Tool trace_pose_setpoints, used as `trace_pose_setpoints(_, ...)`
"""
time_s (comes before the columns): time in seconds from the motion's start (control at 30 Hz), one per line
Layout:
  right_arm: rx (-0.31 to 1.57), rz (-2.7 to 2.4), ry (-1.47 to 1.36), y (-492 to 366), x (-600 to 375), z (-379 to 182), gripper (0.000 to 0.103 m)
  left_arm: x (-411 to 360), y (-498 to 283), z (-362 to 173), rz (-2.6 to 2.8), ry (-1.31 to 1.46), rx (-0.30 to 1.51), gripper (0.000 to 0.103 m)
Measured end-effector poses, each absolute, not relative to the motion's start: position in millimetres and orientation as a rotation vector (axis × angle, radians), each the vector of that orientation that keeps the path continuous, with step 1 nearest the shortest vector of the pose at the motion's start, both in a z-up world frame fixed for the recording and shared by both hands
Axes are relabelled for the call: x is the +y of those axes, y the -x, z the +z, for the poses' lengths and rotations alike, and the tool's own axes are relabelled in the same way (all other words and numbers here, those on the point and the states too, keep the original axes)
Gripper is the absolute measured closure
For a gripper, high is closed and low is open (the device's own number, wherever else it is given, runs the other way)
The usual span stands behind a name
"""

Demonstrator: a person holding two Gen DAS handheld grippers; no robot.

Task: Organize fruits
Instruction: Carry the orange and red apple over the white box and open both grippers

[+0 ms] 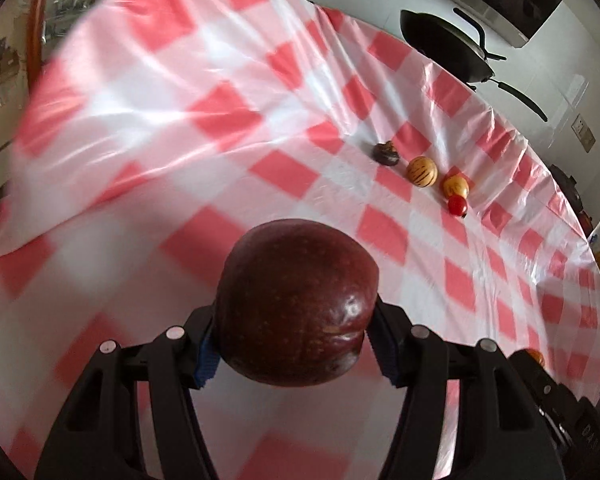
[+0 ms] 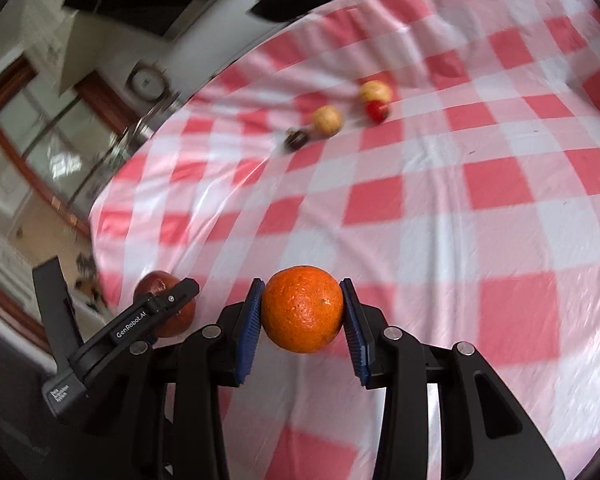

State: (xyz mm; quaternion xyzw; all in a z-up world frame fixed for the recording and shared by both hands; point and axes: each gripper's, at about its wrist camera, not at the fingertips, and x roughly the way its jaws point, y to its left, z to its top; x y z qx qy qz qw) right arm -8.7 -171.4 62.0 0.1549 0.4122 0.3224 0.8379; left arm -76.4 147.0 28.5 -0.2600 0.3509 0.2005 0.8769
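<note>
Your left gripper [image 1: 296, 344] is clamped on a dark red apple [image 1: 296, 304], glossy and speckled, held above the checked tablecloth [image 1: 180, 92]; which way its stem points cannot be told. Your right gripper [image 2: 302, 316] is clamped on a round orange [image 2: 302, 309] with pitted skin, no clear long axis. Both grippers tilt downward over the table. Farther off, near the cloth's far edge, a row lies: dark fruit [image 1: 386, 154], two yellow striped fruits [image 1: 421, 172], small red fruit [image 1: 457, 205].
</note>
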Motion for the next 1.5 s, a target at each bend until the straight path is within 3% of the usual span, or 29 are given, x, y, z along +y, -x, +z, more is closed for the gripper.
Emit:
trace_pose_setpoints(1.07, 0.776, 1.379, 0.305, 256, 2, 70, 0.064, 235, 388, 59, 0.612, 0.480, 0.592, 0.041)
trace_pose_setpoints(1.23, 0.795, 1.497, 0.521, 309, 41, 37, 0.064, 260, 426, 23, 0.717, 0.538, 0.677, 0.041)
trace_pose_setpoints(1.5, 0.876, 1.439, 0.958, 360, 114, -76, 0.064, 292, 438, -77, 0.870, 0.650, 0.955, 0.041)
